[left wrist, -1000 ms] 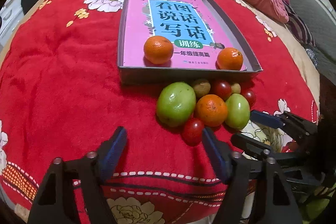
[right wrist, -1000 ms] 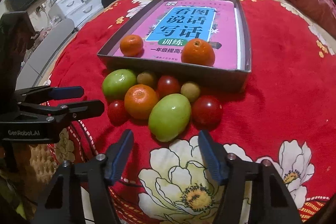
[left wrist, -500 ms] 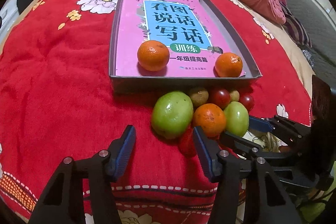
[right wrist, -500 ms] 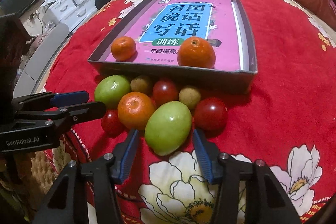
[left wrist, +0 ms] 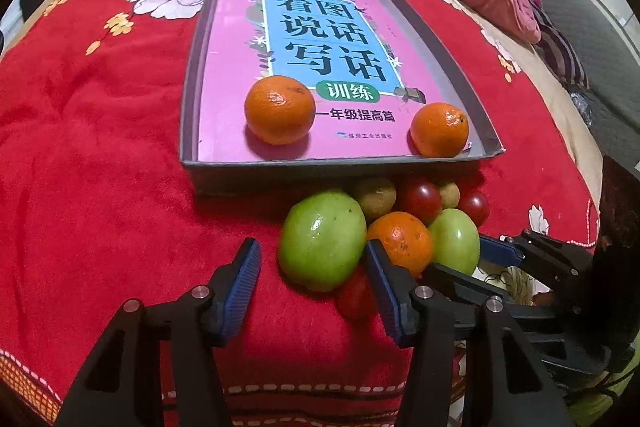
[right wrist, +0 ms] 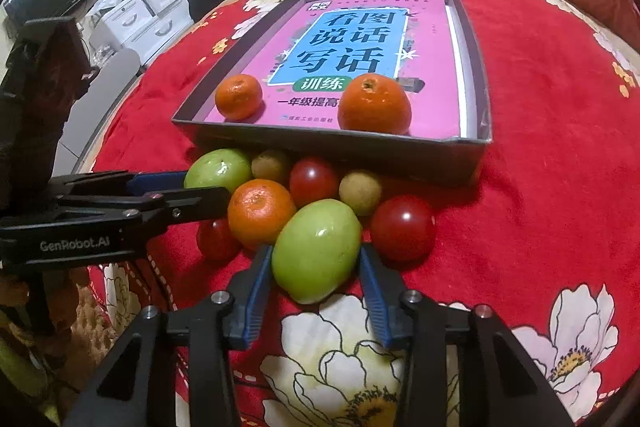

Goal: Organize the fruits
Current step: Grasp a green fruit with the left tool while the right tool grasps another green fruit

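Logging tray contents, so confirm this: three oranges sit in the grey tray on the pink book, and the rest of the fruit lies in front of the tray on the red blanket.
Wrong on the count. The tray holds two oranges, one left and one right, as the left wrist view shows. The third orange lies with the rest of the fruit on the blanket.

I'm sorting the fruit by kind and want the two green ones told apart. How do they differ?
1. The green fruit by the left gripper looks round; the green fruit at the right gripper looks longer, egg-shaped.
2. The right gripper's fingers closely flank theirs; whether they touch is unclear. The left gripper's fingers stand short of theirs, open.

Both are glossy green and lie on the red blanket in front of the box.
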Available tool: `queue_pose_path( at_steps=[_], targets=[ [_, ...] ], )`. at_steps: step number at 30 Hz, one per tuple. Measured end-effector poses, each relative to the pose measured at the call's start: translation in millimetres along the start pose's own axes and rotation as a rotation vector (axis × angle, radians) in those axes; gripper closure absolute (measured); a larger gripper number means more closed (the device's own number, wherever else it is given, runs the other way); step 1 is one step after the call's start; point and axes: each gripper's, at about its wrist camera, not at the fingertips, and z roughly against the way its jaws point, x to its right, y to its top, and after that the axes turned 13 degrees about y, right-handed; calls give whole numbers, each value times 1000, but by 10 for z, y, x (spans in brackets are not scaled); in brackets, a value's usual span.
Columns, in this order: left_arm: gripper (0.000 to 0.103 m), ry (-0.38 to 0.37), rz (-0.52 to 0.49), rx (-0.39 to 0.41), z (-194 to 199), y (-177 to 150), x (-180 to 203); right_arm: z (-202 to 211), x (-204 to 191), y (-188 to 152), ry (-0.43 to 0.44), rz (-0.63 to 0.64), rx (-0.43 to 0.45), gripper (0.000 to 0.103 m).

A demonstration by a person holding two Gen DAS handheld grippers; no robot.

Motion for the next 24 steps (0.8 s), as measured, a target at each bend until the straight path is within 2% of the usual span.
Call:
queue_pose_path(
  at_steps=[4, 11, 15, 24],
  targets=[
    [47, -9, -7, -15, -39, 48, 16, 35, -16, -36, 1, 10, -1, 60],
    [56, -17, -36, -23, -100, 100, 84, 28, -23, -55, -11, 16, -5, 60],
    [56, -14, -41, -19, -120, 101, 108, -8, -13, -38, -21, 17, -5, 60],
    [57, -40, 8, -5, -62, 37, 40, 12, -4, -48, -16, 21, 5, 62]
  ],
)
